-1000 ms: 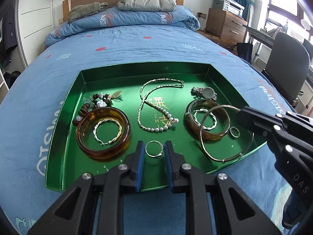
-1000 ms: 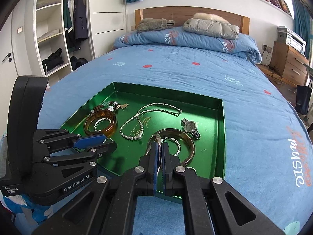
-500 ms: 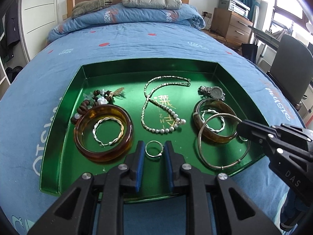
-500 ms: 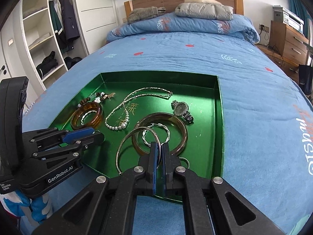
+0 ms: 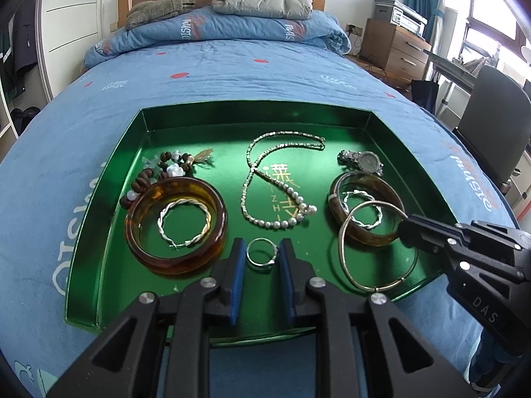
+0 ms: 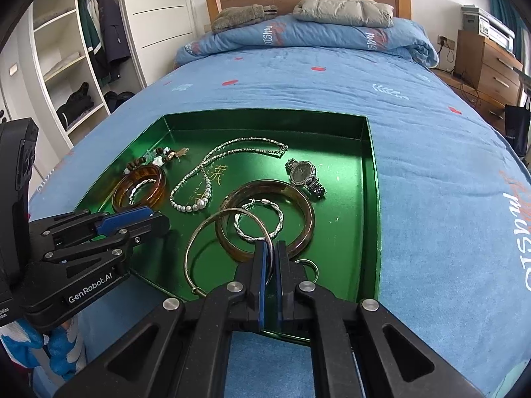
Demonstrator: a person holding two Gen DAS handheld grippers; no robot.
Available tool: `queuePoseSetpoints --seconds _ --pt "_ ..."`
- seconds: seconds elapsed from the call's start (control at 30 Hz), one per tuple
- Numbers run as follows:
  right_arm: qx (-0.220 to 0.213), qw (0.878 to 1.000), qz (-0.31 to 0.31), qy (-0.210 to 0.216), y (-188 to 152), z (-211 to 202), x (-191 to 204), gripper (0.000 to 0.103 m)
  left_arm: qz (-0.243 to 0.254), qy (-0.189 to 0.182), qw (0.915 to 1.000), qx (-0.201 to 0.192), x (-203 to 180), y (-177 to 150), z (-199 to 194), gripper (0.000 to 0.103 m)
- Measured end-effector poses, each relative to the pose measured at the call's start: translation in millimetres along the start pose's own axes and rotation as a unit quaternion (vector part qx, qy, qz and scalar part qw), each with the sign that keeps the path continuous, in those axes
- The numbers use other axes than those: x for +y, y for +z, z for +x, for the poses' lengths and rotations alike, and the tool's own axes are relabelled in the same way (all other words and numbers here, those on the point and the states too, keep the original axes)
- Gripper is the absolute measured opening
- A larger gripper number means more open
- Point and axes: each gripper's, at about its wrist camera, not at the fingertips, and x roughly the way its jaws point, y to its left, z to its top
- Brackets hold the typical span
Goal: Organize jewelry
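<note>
A green tray lies on the bed with jewelry in it. My left gripper hovers low over the tray's near middle, its blue pads shut on a small silver ring. At the tray's near right, my right gripper is shut on a thin silver bangle. This bangle hangs low and overlaps the near edge of the right amber bangle. Another amber bangle lies at the left. Each amber bangle has a twisted silver hoop inside.
In the tray's middle lies a bead necklace, with a watch at back right and a brown bead bracelet at back left. Another small ring lies beside my right fingers. Blue bedding surrounds the tray.
My right gripper has come down and left with the thin bangle, which now overlaps the right amber bangle. The left gripper keeps its place with the ring.
</note>
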Motion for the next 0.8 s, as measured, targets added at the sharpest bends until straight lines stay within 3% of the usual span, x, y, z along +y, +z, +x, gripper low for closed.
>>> queuePoseSetpoints --seconds 0.13,0.27,0.5,0.8 --pt "0.003 1.000 0.009 -0.002 0 0 -4 0.007 -0.007 -0.008 0.9999 0.001 5 1 -2 0.020" --pt "0.000 1.000 0.020 -0.001 1 -4 -8 0.024 -0.014 -0.012 0.9998 0.003 9 1 -5 0.020" --pt "-0.018 1.000 0.021 -0.004 4 -24 -3 0.042 -0.008 -0.004 0.9999 -0.006 5 2 -24 0.020" --pt "-0.045 0.999 0.023 -0.003 3 -66 9 0.052 -0.003 0.007 0.9996 -0.028 0 3 -64 0.020"
